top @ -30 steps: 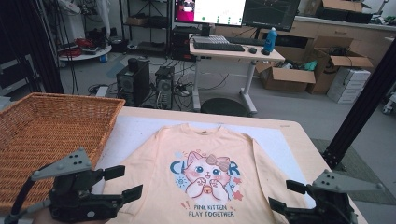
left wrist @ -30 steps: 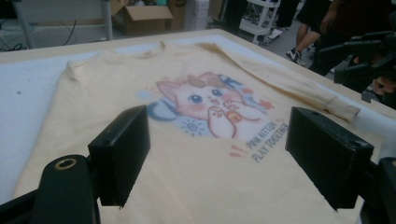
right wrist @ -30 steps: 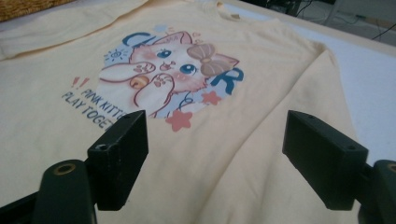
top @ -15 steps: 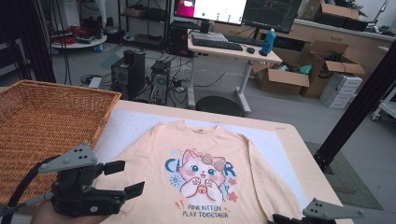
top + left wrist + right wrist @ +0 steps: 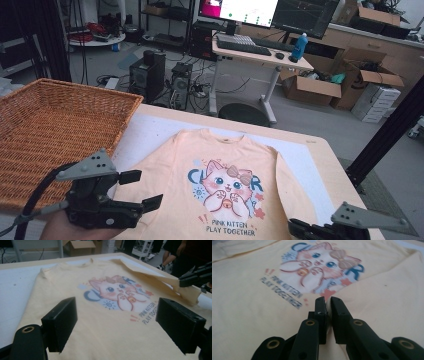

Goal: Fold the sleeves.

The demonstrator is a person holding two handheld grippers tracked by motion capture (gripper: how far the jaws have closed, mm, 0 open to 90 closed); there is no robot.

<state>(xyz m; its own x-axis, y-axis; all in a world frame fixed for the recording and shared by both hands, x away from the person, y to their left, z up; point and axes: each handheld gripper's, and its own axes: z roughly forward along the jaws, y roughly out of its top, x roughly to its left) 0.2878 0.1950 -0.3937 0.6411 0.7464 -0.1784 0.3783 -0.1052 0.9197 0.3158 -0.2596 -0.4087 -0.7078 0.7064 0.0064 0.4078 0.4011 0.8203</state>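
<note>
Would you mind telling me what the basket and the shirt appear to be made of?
The basket looks like woven wicker or rattan: brown, matte, with a visible weave. The shirt looks like soft knit cotton, peach and matte; it creases and drapes where the right gripper pinches its sleeve.

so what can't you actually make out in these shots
- High view: right tongs cut off by the bottom edge; their grip is hidden.
- Right gripper view: sleeve fabric at the tips hidden behind the nearly shut jaws.
- Left gripper view: shirt hem cut off below.
</note>
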